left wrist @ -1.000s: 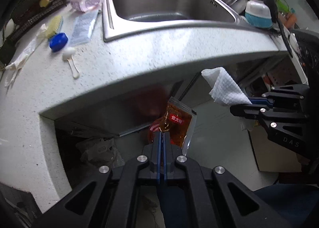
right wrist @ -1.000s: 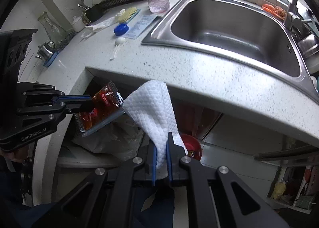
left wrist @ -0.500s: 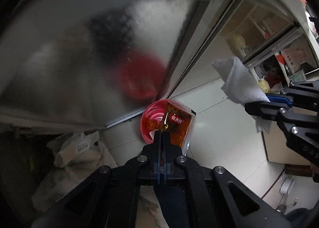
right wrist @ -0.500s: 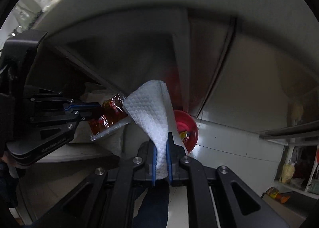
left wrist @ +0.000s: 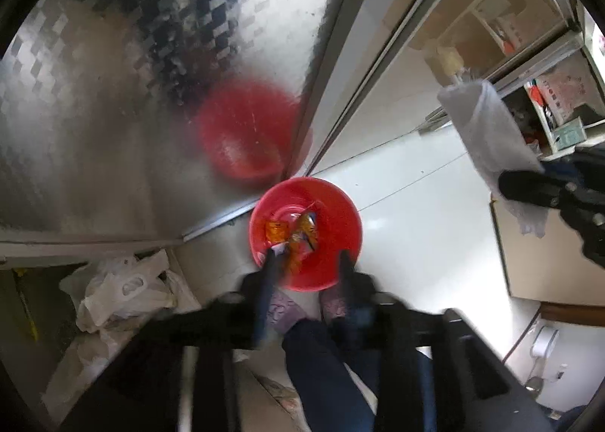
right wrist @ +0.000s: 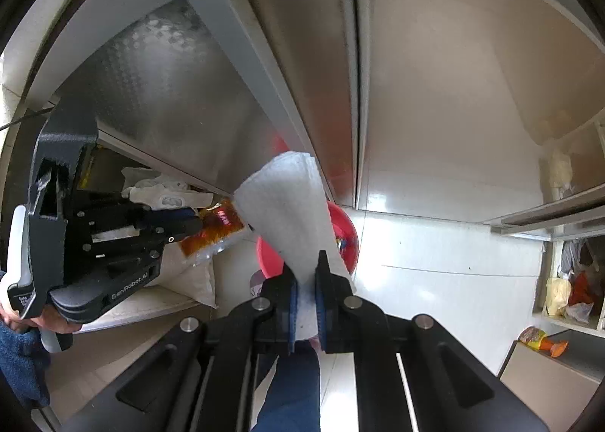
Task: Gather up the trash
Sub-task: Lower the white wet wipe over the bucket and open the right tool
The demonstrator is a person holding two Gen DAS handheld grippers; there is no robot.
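A red basin (left wrist: 332, 212) stands on the white floor with orange wrappers in it. My left gripper (left wrist: 308, 265) hangs just above its near rim, and its jaws are opening. The red sauce packet (left wrist: 298, 246) is loose between the fingers, close to the left one, over the basin. In the right wrist view the packet (right wrist: 213, 229) still shows at the tip of the left gripper (right wrist: 194, 224). My right gripper (right wrist: 305, 269) is shut on a white paper towel (right wrist: 291, 212), off to the right of the basin (right wrist: 346, 235). It (left wrist: 529, 186) also shows with the towel (left wrist: 487, 129) in the left wrist view.
A patterned metal cabinet door (left wrist: 113, 91) rises behind the basin. White plastic bags (left wrist: 121, 288) lie in the open cabinet at left. The person's slippers (left wrist: 283, 313) and blue trouser leg (left wrist: 321, 364) are just below the basin. Shelves with packets (right wrist: 567, 288) stand at right.
Both grippers have sunk from counter height to just above the floor. The left jaws, shut on the sauce packet before, now stand apart and the packet is coming free over the basin.
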